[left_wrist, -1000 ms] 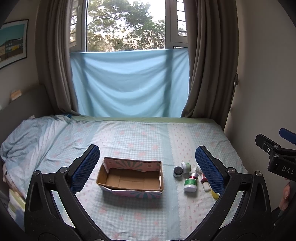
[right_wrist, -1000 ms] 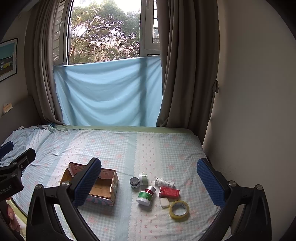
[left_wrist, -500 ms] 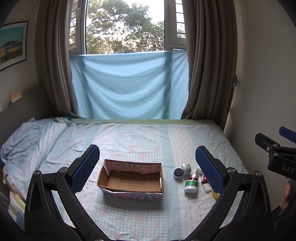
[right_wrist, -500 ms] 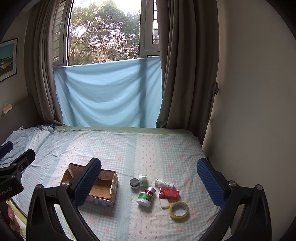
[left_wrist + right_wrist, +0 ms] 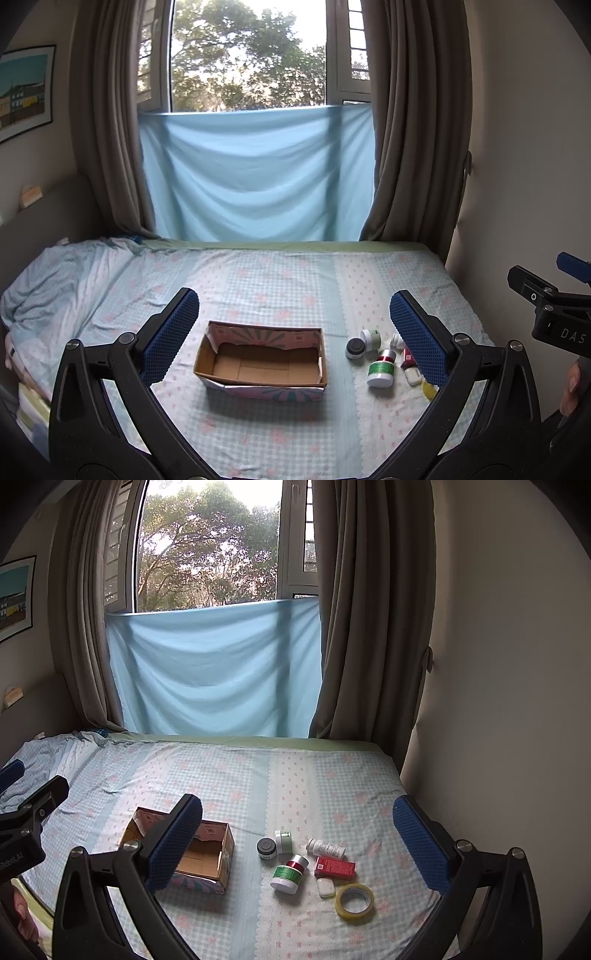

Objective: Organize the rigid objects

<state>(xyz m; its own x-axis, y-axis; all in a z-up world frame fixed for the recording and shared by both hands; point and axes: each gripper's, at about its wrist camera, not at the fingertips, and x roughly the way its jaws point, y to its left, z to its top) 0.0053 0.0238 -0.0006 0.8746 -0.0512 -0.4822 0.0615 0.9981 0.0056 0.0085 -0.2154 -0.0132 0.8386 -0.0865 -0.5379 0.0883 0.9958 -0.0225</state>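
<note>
pale blues and pinks on the bed, with small bright spots of red, green and yellow

the bedsheet point(image 5: 236, 775) is light blue check with pink flowers and a white band; the cardboard box point(image 5: 262, 363) is plain brown inside, pink and teal rays outside. the jar point(image 5: 286, 875) has a green label, white base and a red-banded cap, beside a red carton point(image 5: 335, 867), a white bottle point(image 5: 327, 848), a white tablet-shaped piece point(image 5: 325, 887), a dark grey pot point(image 5: 266, 847) and a yellow tape roll point(image 5: 354, 901) (translucent). both grippers wear blue dotted pads point(image 5: 170, 336) on black frames. the cloth point(image 5: 255, 173) at the window is sky blue, the curtains point(image 5: 373, 609) grey-brown.
</note>
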